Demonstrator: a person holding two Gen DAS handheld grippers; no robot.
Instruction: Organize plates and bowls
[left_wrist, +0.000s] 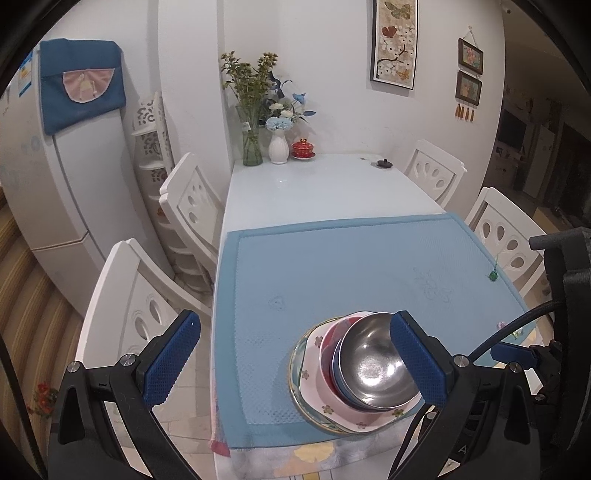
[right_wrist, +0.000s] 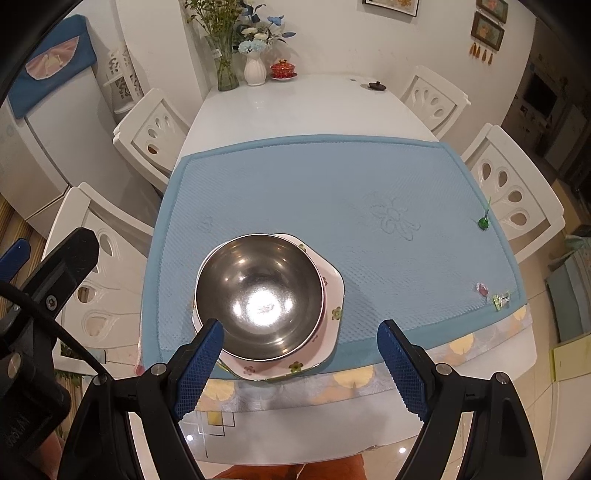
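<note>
Both my grippers hang with fingers spread wide, holding nothing. From the right gripper (right_wrist: 299, 365) the steel bowl (right_wrist: 258, 295) sits just ahead, slightly left, topping the stack of bowls and plates (right_wrist: 334, 291) at the mat's (right_wrist: 332, 192) near edge. The left gripper (left_wrist: 295, 362) has the stack to its right, so I judge the right nearer.

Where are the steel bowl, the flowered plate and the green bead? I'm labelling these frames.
steel bowl (right_wrist: 258, 295): right wrist view, inner bottom of the bowl.
flowered plate (right_wrist: 334, 291): right wrist view, bare right rim.
green bead (right_wrist: 482, 222): right wrist view, the bead's body on the mat.
</note>
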